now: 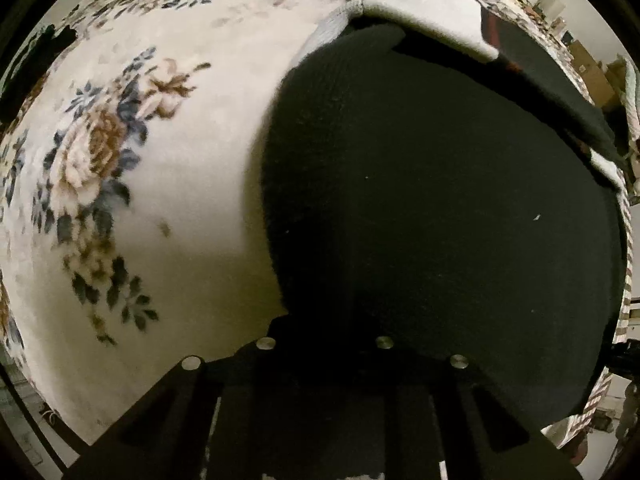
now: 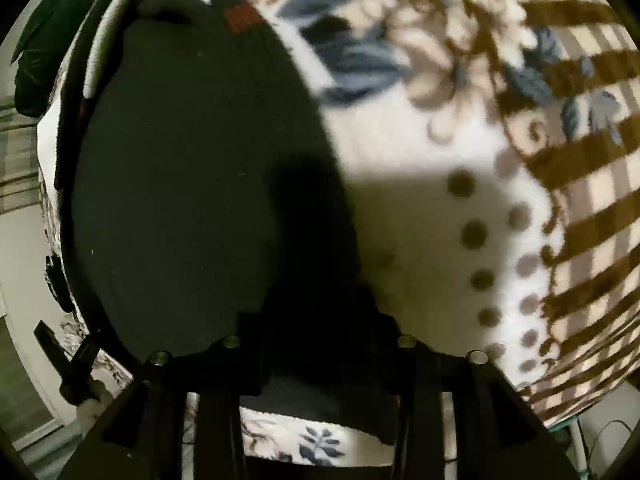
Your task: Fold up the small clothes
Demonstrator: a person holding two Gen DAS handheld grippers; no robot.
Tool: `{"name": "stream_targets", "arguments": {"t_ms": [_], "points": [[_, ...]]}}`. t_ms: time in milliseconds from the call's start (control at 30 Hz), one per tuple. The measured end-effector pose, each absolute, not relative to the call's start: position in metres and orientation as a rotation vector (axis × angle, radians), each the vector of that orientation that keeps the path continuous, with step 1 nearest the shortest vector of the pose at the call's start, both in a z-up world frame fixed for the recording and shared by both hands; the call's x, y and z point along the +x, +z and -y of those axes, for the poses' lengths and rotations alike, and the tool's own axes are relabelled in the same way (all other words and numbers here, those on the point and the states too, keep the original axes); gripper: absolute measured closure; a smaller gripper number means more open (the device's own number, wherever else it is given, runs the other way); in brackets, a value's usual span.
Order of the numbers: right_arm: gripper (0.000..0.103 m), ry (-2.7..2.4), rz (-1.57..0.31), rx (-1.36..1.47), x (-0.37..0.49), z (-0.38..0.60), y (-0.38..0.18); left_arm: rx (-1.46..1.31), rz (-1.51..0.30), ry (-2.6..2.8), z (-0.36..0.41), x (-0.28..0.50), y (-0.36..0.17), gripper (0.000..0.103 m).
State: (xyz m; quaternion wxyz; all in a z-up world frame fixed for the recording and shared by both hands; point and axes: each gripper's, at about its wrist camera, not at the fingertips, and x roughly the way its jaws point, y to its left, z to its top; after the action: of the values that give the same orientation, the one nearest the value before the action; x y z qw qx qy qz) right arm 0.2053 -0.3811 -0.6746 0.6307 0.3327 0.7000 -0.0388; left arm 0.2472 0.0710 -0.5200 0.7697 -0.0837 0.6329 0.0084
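Observation:
A small black knit garment (image 1: 432, 216) with a white ribbed band (image 1: 432, 12) lies on a cream floral carpet (image 1: 152, 120). In the left wrist view it fills the right half, and my left gripper (image 1: 324, 340) sits at its near edge, dark against the cloth, so its jaws cannot be made out. In the right wrist view the same black garment (image 2: 192, 184) with its white band (image 2: 120, 12) and a red patch (image 2: 240, 18) fills the left half. My right gripper (image 2: 320, 344) is at its near edge with black cloth between the jaws.
The carpet (image 2: 420, 160) has blue and brown flowers, dots and a brown striped border (image 2: 580, 184). A dark green item (image 2: 44, 52) lies at the far left of the right view. Boxes and clutter (image 1: 592, 72) stand beyond the carpet's far right edge.

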Motion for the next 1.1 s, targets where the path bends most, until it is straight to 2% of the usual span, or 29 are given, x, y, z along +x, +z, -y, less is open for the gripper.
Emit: {"name": "stream_targets", "arguments": {"t_ms": [233, 333, 467, 533, 567, 600, 633, 700, 933, 1067, 1100], "points": [[0.092, -0.119, -1.52, 0.726, 0.195, 0.378, -0.607, -0.242, -1.322, 0.008, -0.066, 0.235, -0.476, 0.091], [0.092, -0.118, -1.513, 0.717, 0.195, 0.383, -0.587, -0.243, -1.34, 0.0, -0.071, 0.237, -0.486, 0.091], [0.088, -0.088, -1.577, 0.694, 0.212, 0.383, -0.612, -0.283, -1.406, -0.01, -0.094, 0.242, -0.52, 0.087], [0.078, -0.095, -1.597, 0.715, 0.205, 0.385, -0.628, -0.337, -1.41, -0.034, -0.1, 0.242, -0.526, 0.082], [0.069, -0.099, -1.605, 0.721, 0.201, 0.39, -0.64, -0.354, -1.405, -0.04, -0.104, 0.239, -0.525, 0.079], [0.062, -0.102, -1.608, 0.744, 0.193, 0.394, -0.649, -0.372, -1.391, -0.058, -0.109, 0.234, -0.523, 0.071], [0.059, -0.096, -1.601, 0.789, 0.184, 0.398, -0.655, -0.391, -1.384, -0.085, -0.111, 0.229, -0.522, 0.059], [0.046, -0.076, -1.588, 0.871, 0.165, 0.405, -0.663, -0.407, -1.39, -0.099, -0.121, 0.216, -0.527, 0.047], [0.045, -0.031, -1.584, 0.988, 0.133, 0.404, -0.687, -0.526, -1.458, -0.087, -0.129, 0.192, -0.554, 0.046], [0.045, -0.026, -1.573, 0.99, 0.126, 0.406, -0.694, -0.496, -1.441, -0.082, -0.114, 0.189, -0.551, 0.047], [0.048, -0.026, -1.573, 0.981, 0.126, 0.399, -0.696, -0.481, -1.426, -0.085, -0.106, 0.189, -0.546, 0.061]]}}
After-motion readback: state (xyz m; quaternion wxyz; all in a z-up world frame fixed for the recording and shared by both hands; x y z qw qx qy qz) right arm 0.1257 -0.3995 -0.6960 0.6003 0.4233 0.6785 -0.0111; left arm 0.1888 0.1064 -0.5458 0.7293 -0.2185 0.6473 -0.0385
